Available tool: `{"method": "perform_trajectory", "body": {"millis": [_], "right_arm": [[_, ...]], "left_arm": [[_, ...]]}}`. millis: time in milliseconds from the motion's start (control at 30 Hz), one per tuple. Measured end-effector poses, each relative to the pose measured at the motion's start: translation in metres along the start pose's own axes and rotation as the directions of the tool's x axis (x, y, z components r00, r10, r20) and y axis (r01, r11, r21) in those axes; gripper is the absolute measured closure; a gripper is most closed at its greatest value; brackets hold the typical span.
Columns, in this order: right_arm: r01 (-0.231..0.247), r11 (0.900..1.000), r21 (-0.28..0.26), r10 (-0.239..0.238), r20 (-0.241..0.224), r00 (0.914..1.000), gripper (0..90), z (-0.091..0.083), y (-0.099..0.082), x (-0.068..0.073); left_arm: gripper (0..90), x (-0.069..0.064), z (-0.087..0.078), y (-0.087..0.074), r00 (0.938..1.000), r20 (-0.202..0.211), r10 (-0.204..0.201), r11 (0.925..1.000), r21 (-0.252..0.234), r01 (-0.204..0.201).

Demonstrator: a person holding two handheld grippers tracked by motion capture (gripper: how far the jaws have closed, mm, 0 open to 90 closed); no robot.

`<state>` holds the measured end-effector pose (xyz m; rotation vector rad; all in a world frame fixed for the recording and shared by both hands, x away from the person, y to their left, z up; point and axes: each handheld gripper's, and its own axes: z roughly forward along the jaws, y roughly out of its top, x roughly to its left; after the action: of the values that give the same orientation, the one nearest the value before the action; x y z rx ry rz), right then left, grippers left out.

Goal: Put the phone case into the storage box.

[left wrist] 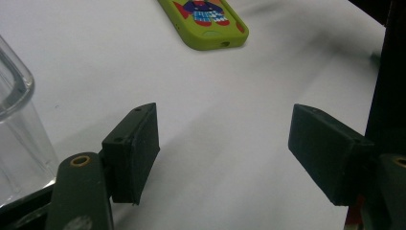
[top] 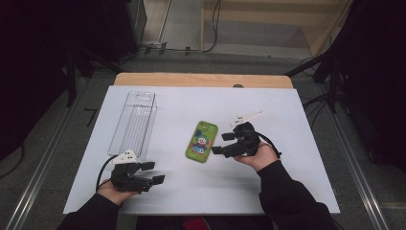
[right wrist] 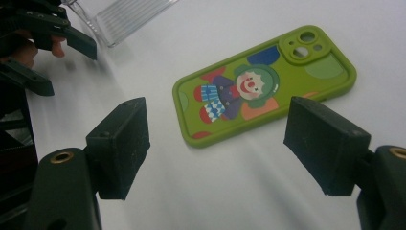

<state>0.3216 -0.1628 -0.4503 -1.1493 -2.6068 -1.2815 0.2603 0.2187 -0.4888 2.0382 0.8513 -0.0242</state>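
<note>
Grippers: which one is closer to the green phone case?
The right gripper, open beside the green phone case. The left gripper sits near the table's front edge, by the clear container.

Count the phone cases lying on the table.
1. The green phone case with the clown picture lies flat near the middle of the white table, right of the clear plastic box and just left of the right gripper. Nothing seems hidden.

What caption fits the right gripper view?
Open right claw approaching a green clown phone case lying flat on the white table.
</note>
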Motion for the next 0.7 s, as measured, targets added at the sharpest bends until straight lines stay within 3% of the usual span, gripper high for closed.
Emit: {"method": "perform_trajectory", "body": {"millis": [700], "right_arm": [[0.043, 0.9984, 0.036, -0.042, -0.028, 0.9987, 22.3, 0.031, 0.028, 0.008]], "left_arm": [[26.5, 0.0, -0.001, 0.0, 1.0, 0.004, -0.004, 1.0, 0.001, 0.004]]}}
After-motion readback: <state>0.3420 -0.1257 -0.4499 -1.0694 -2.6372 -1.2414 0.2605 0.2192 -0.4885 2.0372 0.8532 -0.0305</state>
